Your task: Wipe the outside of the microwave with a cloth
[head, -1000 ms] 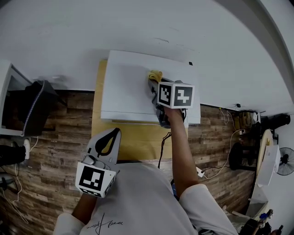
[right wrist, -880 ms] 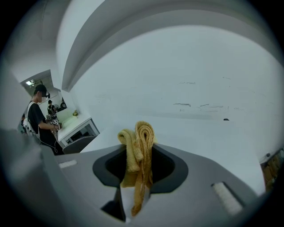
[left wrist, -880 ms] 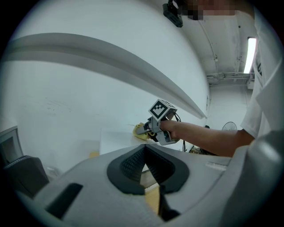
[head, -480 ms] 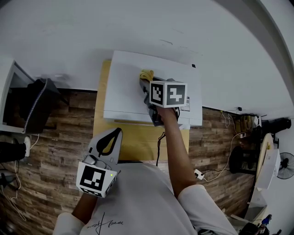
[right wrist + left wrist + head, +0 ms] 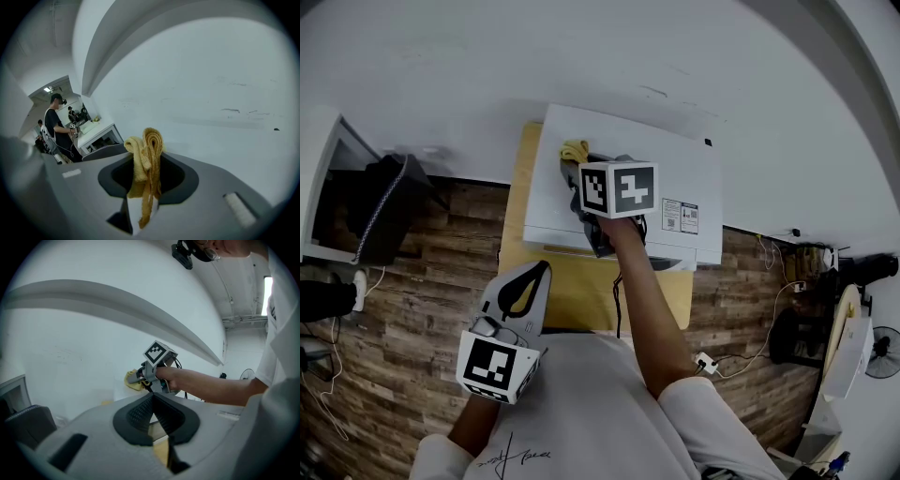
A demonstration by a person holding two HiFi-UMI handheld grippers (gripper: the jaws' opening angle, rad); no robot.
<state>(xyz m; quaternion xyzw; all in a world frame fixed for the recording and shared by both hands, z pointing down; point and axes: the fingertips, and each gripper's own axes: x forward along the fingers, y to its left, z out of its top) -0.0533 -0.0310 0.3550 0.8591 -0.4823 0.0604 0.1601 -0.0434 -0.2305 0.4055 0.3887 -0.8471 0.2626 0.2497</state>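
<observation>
Left claw (image 5: 540, 270): pressed together on nothing, held low by the near edge of the tabletop (image 5: 572, 286), well apart from the work.
Cloth (image 5: 574, 150): yellow and bunched, laid on the microwave (image 5: 675, 178) top near its far left corner.
Right claw (image 5: 147, 161): pinched on the cloth, with a fold standing up between the jaws.
Risk: only a narrow bunch is gripped, so it could be dragged out by a hard stroke. The unbraced microwave might also be pushed along the tabletop.
Stickers (image 5: 679, 216): two are seen on the top at right, but the print is too small to be read.
Cube (image 5: 619, 189): black-and-white square patterns only, no words.
</observation>
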